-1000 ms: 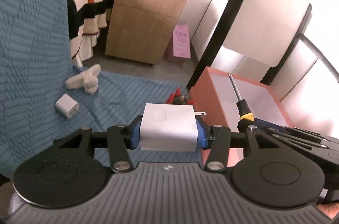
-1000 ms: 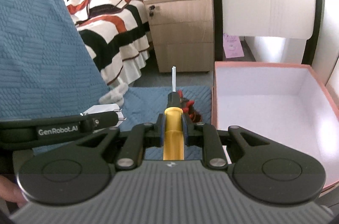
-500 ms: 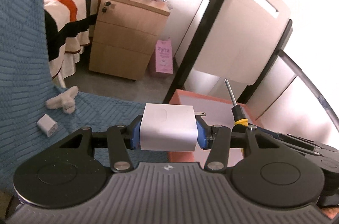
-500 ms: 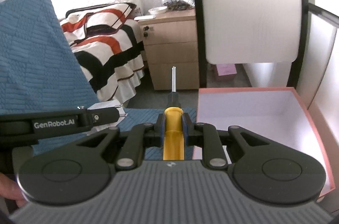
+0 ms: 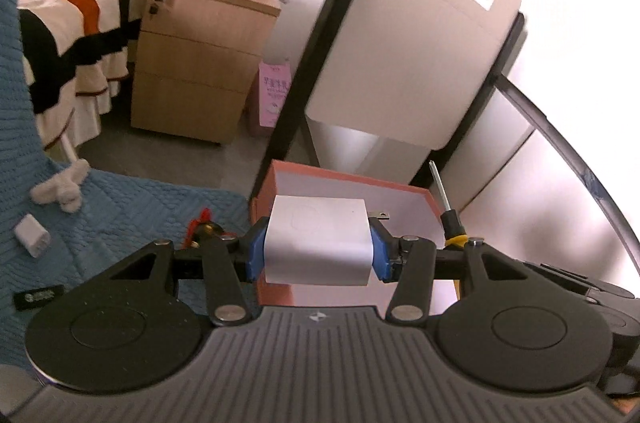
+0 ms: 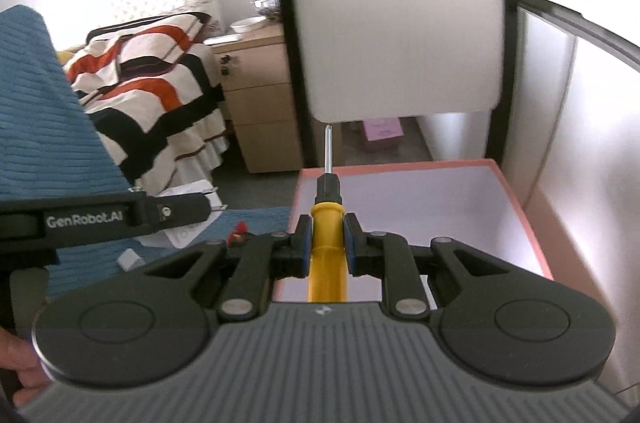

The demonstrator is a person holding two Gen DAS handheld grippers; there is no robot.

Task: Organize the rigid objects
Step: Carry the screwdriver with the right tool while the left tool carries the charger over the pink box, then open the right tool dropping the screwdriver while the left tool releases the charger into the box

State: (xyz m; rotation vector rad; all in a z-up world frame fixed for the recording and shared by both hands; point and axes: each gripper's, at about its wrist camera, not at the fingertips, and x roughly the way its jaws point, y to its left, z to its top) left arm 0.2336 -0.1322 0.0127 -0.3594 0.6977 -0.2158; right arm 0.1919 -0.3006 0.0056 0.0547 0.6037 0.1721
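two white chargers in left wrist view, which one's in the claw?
The larger white charger, prongs pointing right, clamped in the left claw in front of the orange box. The smaller white charger lies loose on the blue cloth, far left.

White charger (image 5: pixel 318 241) — yellow screwdriver (image 6: pixel 327 235)

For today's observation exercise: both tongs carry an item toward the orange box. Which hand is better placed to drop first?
Right, probably: its screwdriver already overhangs the orange box, while the left's white charger sits nearer the rim.

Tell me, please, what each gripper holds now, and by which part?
The left gripper holds a white charger by its two flat sides. The right gripper holds a screwdriver by its yellow handle.
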